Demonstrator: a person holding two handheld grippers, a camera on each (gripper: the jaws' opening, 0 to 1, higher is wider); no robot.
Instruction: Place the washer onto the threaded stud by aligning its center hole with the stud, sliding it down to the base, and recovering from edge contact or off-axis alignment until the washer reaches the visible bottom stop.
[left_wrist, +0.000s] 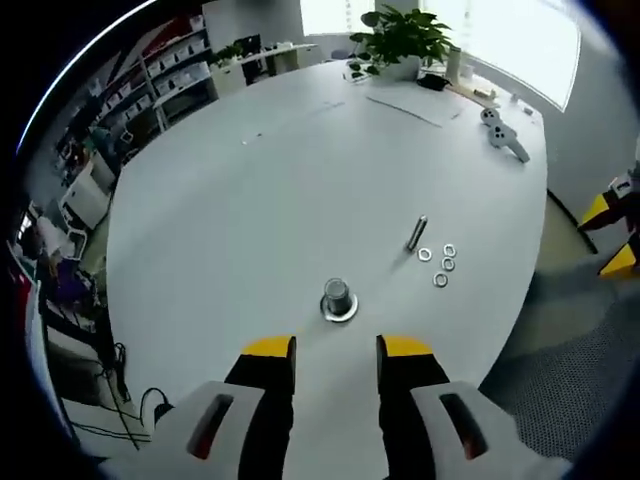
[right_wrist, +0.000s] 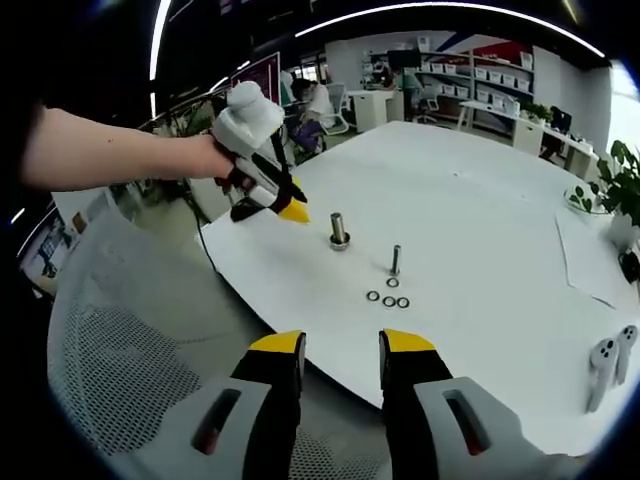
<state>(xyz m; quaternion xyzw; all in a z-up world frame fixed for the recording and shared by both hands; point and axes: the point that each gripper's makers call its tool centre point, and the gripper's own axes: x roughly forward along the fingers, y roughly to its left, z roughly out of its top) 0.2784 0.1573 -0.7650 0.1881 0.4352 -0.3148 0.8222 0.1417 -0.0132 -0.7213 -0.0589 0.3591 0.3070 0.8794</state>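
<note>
Four washers (left_wrist: 441, 264) lie flat in a loose cluster on the white table (left_wrist: 250, 200), ahead and to the right of the left gripper (left_wrist: 336, 347) in the left gripper view. In the right gripper view the same four washers (right_wrist: 389, 297) lie straight ahead of the right gripper (right_wrist: 342, 344), past the near table edge. No writing or brand can be read on any of them.

Two upright metal pieces stand close by. A slim threaded stud (left_wrist: 417, 233) rises just beyond the washers; in the right gripper view this threaded stud (right_wrist: 396, 260) touches or nearly touches the farthest washer. A thicker stud on a round base (left_wrist: 338, 299) stands directly ahead of the left gripper, near its jaw tips, and left of the washers; in the right gripper view the stud on a round base (right_wrist: 339, 231) sits farther away, ahead.

The left gripper's jaws stand apart with nothing between them. The right gripper's jaws likewise stand apart and bare, hanging over the floor short of the table (right_wrist: 480, 200).

In the right gripper view the left gripper (right_wrist: 290, 210), held by a person's hand (right_wrist: 215, 160), hovers left of the thicker stud.
</note>
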